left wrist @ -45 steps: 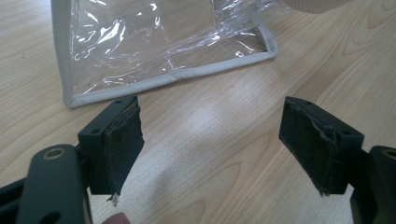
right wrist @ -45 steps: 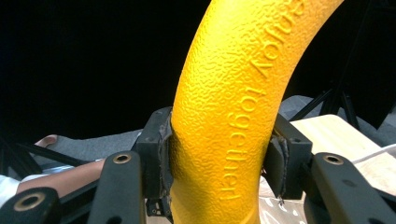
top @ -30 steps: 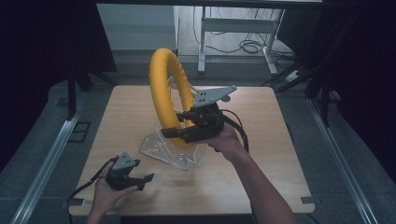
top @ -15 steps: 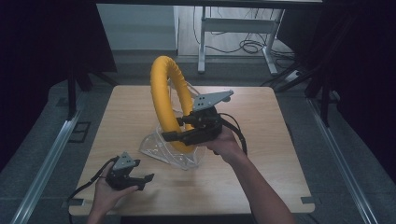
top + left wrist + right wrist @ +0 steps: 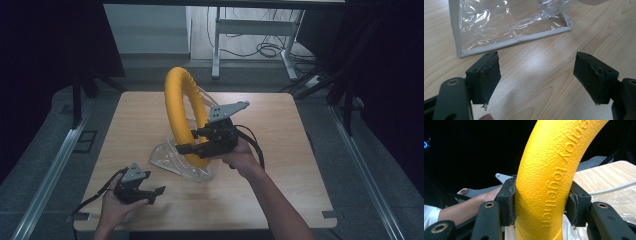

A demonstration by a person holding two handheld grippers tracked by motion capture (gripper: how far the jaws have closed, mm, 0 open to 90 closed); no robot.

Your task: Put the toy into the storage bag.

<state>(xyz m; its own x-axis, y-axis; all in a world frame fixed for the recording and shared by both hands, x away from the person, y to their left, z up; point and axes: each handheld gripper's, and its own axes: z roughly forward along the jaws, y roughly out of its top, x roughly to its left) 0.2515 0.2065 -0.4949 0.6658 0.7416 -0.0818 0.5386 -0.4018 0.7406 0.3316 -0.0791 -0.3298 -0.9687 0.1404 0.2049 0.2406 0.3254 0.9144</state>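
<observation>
The right gripper (image 5: 192, 146) clamps the yellow ring (image 5: 181, 107) upright over the clear bag (image 5: 172, 161) mid-table; it isn't inside yet. The left gripper (image 5: 150, 192) rests open near the table's front-left corner.

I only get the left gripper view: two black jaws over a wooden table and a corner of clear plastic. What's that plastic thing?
Observer: A clear bag with grey piping, lying mid-table.
Operator: Is anything going into it?
Observer: A yellow ring stands upright over it, its lower end at the bag.
Operator: What holds the ring?
Observer: The right gripper, jaws clamped on the ring's tube.
Operator: Any writing on it?
Observer: Yes, embossed letters; "together" is readable.
</observation>
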